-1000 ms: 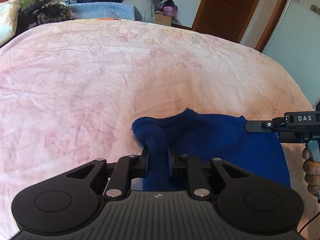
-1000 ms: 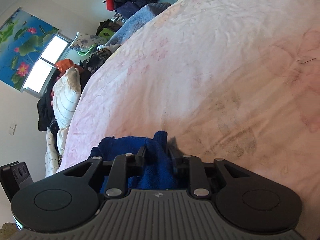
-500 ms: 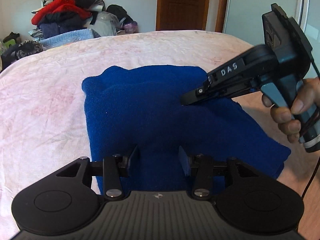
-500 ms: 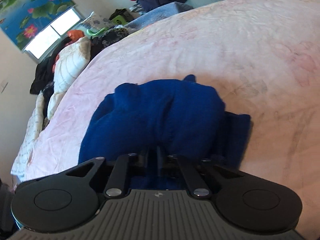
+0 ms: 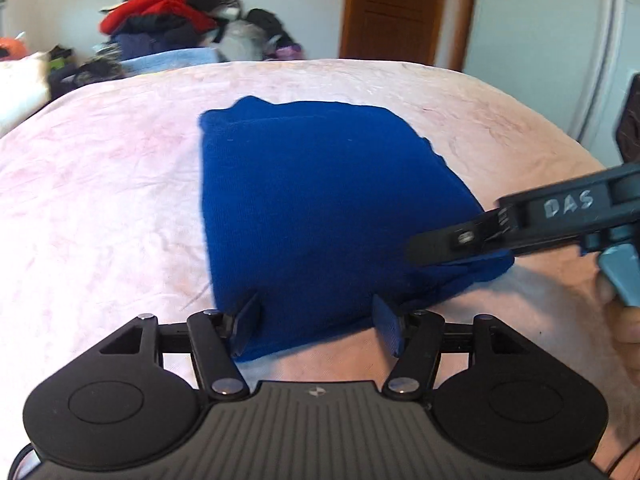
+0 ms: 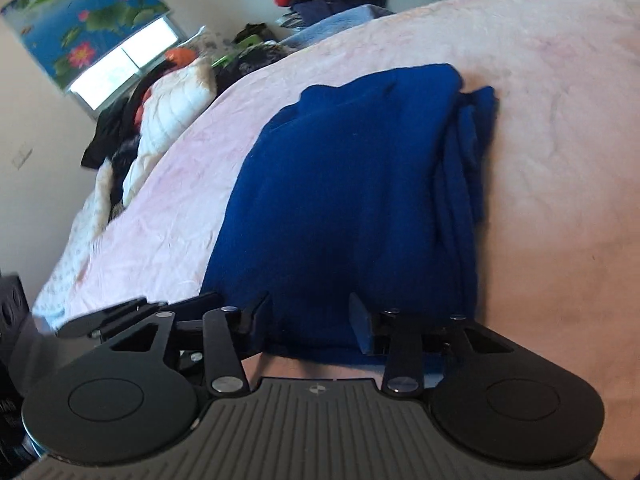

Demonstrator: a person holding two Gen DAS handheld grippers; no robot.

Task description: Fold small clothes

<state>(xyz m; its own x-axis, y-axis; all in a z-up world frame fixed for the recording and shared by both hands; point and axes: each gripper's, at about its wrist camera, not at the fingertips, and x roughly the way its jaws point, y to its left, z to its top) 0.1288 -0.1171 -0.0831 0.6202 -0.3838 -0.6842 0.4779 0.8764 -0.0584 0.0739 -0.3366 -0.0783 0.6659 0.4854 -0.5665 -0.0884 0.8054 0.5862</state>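
Observation:
A dark blue knit garment (image 5: 320,196) lies folded in a rough rectangle on the pink bed; it also shows in the right wrist view (image 6: 352,200), with layered edges along its right side. My left gripper (image 5: 316,326) is open, its jaws wide apart at the garment's near edge, holding nothing. My right gripper (image 6: 308,320) is open too, astride the near edge. In the left wrist view the right gripper (image 5: 452,240) reaches in from the right at the garment's near right corner.
The pink flowered bedspread (image 5: 100,208) surrounds the garment. A pile of clothes (image 5: 160,20) and a wooden door (image 5: 392,8) stand beyond the bed. Pillows and clothes (image 6: 168,108) lie under a window at the bed's far left side.
Both grippers have let go of the garment and opened wide. The fold has been laid flat toward me, and both grippers have drawn back to the near edge.

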